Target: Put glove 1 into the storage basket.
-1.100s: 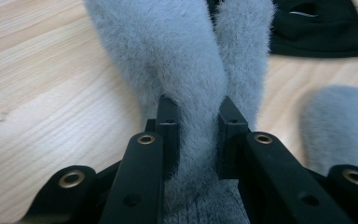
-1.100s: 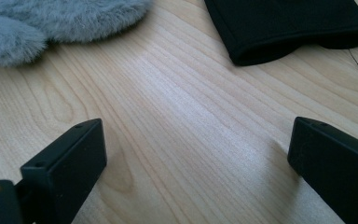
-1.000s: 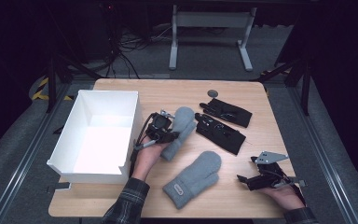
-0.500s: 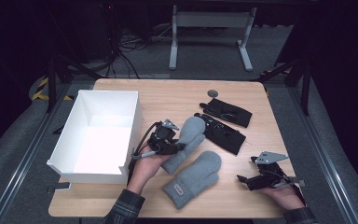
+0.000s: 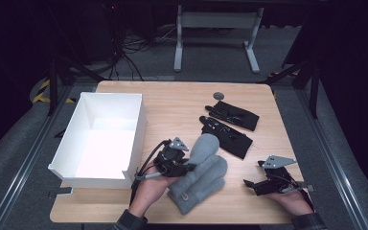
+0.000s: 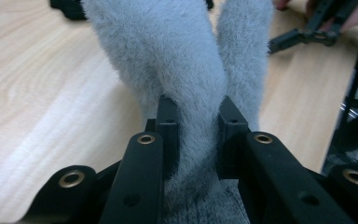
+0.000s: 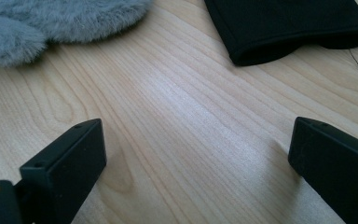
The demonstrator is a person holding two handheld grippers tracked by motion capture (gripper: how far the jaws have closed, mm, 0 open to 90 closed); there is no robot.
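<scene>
1. High view puts your left gripper (image 5: 184,165) just beside the white box (image 5: 135,143), on the side facing the desk's middle, with a grey mitten (image 5: 205,149) in its grip.
2. Its fingers (image 6: 168,135) pinch the fluffy fabric; in the left gripper view the fur bulges between them.
3. That held mitten lies across the second grey mitten (image 5: 196,187), which rests flat on the desk (image 5: 172,100) near the front edge, a little farther from the box.
4. Your right gripper (image 5: 261,184) rests on the desk well apart from the box, fingers (image 7: 63,163) spread wide over bare wood.
5. Two black gloves (image 5: 227,127) lie side by side beyond the mittens, farther from you.
6. Judging by this, you are pairing the mittens, one stacked on its mate.
7. Next likely calls for lining the held mitten up with the one under it, then letting go; alternatively, carry it into the box.
</scene>
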